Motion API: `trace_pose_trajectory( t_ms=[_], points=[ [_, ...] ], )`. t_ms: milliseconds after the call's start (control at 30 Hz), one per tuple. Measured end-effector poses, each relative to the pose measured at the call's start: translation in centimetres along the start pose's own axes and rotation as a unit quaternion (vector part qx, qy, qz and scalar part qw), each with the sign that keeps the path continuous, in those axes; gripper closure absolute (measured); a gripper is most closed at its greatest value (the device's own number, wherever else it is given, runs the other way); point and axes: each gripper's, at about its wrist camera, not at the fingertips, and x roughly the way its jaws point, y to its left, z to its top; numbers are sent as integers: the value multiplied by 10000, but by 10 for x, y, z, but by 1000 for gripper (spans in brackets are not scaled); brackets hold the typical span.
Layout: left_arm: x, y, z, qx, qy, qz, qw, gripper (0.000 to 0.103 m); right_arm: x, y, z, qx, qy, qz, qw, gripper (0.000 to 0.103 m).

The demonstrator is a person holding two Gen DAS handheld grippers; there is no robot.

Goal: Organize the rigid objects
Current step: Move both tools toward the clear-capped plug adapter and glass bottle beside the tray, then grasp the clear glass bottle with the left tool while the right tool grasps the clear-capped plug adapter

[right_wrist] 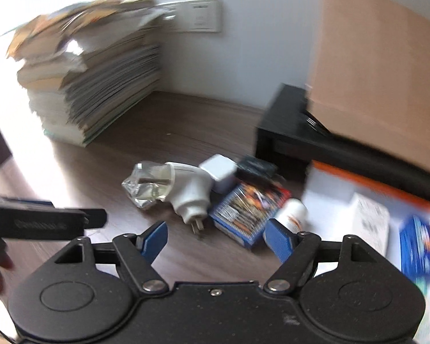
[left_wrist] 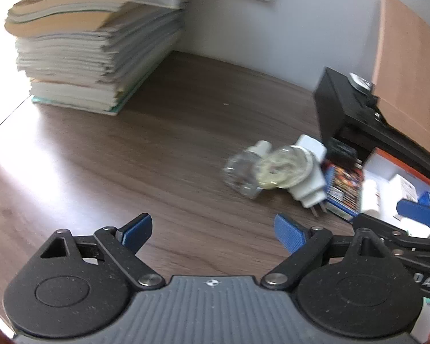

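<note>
A cluster of small objects lies on the brown wooden desk (left_wrist: 163, 143): a white plug-in device with a clear bottle (right_wrist: 172, 189), a white charger cube (right_wrist: 219, 172), a small black item (right_wrist: 255, 167), a colourful blue card box (right_wrist: 248, 209) and a white pill bottle (right_wrist: 291, 215). The same cluster shows in the left wrist view, with the plug-in device (left_wrist: 275, 169) and card box (left_wrist: 344, 189). My left gripper (left_wrist: 212, 232) is open and empty, short of the cluster. My right gripper (right_wrist: 216, 238) is open and empty, just in front of the card box.
An orange-rimmed white box (right_wrist: 372, 189) at the right holds a white packet (right_wrist: 369, 223) and a blue box (right_wrist: 420, 249). A tall stack of books (left_wrist: 91, 46) stands at the back left. A black stand (right_wrist: 289, 132) and a cardboard panel (right_wrist: 381, 66) stand at the back right.
</note>
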Motion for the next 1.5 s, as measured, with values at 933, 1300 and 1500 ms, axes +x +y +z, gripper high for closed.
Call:
trace_pose_trajectory(
  t_ms=[933, 1300, 1500],
  points=[
    [11, 47, 0, -545, 113, 242, 9982, 8, 108, 5, 22, -386, 329, 1162, 9919, 23],
    [54, -3, 26, 587, -139, -302, 9977, 7, 19, -33, 16, 503, -433, 900, 9937, 23],
    [89, -26, 29, 1306, -126, -304, 9909, 10, -15, -51, 1, 890, -565, 503, 9932, 23]
  ],
)
